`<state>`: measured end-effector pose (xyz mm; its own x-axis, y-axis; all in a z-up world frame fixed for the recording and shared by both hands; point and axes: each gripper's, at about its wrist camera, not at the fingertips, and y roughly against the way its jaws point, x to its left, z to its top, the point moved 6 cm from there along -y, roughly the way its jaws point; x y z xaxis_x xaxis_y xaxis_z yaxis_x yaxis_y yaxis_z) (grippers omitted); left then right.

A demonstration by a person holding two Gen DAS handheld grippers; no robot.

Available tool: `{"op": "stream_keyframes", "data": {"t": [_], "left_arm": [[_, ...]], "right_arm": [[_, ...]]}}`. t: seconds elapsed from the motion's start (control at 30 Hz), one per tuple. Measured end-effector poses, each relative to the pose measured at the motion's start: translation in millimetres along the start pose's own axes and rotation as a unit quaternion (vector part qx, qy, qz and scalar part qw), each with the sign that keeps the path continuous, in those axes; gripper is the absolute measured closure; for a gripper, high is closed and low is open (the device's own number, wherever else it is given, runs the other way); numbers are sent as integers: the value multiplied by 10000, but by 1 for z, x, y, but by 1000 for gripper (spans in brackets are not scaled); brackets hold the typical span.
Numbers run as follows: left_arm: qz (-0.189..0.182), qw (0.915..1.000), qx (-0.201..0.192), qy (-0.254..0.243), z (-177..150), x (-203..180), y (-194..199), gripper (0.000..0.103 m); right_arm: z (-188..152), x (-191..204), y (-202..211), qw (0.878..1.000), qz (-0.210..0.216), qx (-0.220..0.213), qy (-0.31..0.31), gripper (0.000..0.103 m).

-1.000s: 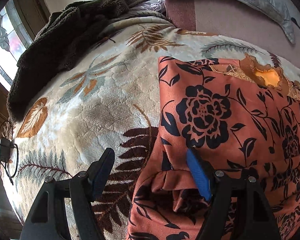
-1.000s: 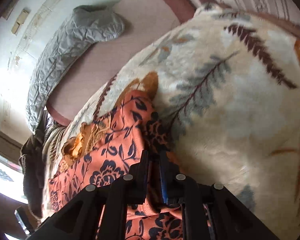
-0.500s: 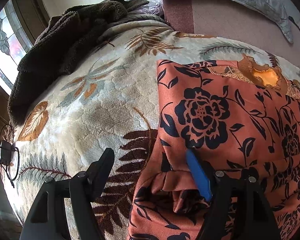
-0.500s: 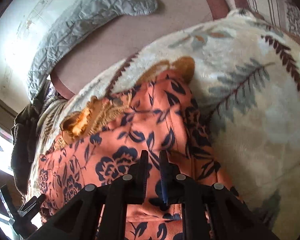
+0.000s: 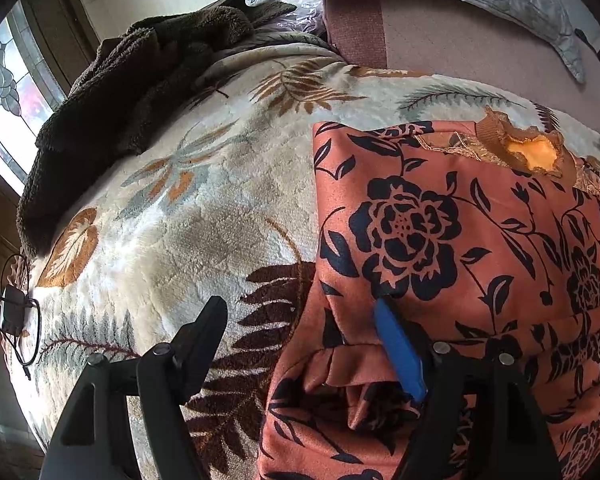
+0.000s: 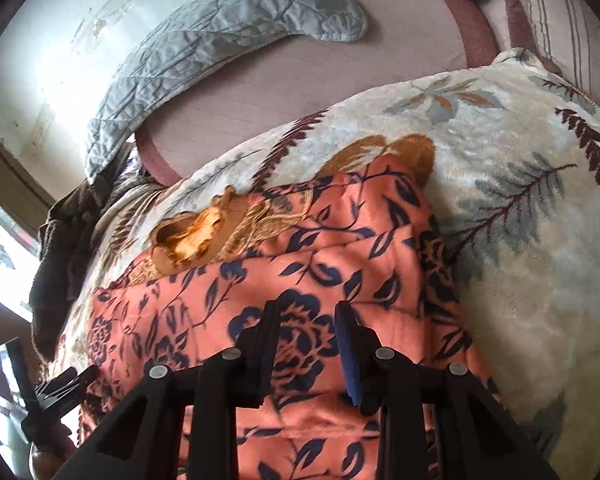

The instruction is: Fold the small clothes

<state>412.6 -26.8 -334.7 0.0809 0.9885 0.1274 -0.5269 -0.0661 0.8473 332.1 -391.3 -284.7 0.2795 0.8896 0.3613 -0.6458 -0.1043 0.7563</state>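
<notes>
An orange garment with a dark floral print [image 5: 440,240] lies spread on a cream leaf-patterned blanket [image 5: 180,232]; its gold-trimmed neckline [image 5: 528,152] points toward the sofa back. It also shows in the right wrist view [image 6: 300,272]. My left gripper [image 5: 300,320] is open at the garment's left near corner, its blue-padded right finger over the cloth and its left finger over the blanket. My right gripper [image 6: 308,320] is open above the garment's right side, holding nothing. The left gripper shows at the lower left of the right wrist view [image 6: 60,388].
A dark brown fleece throw [image 5: 132,92] lies at the blanket's far left by a window. A grey quilted cover [image 6: 220,28] drapes the pink sofa back [image 6: 300,88]. A small black device with a cable [image 5: 14,312] lies at the blanket's left edge.
My right gripper has opened and let go of the garment's right side, which now lies folded inward over the middle. The left gripper has stayed open in place.
</notes>
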Motion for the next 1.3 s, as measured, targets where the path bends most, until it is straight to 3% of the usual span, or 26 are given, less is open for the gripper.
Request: {"op": "stream_keyframes", "data": {"t": [0.17,0.53,0.63,0.9,1.13,1.3], "left_arm": [[8,10000,-11,-20,-1,0,0,26],[23,10000,-29,-19,-1,0,1,26],[28,10000,-29,-18,-1,0,0,25],[30,10000,-36,-34,0,0,0,25],[65,10000,-57,-16,-1,0,7,25],[-85,9997,-205,-142,-15,-2,36,25]], "right_arm": [[-31,25,-29,9965,-157,759,318,71],[-23,25,-13,9988,-127,390,284,71],[-28,17,-27,9971,-289,662,240,71],[-27,21,-23,9979,-196,554,259,71],[-25,39,14,9994,38,161,314,71],[-54,46,44,9988,81,167,457,71]]}}
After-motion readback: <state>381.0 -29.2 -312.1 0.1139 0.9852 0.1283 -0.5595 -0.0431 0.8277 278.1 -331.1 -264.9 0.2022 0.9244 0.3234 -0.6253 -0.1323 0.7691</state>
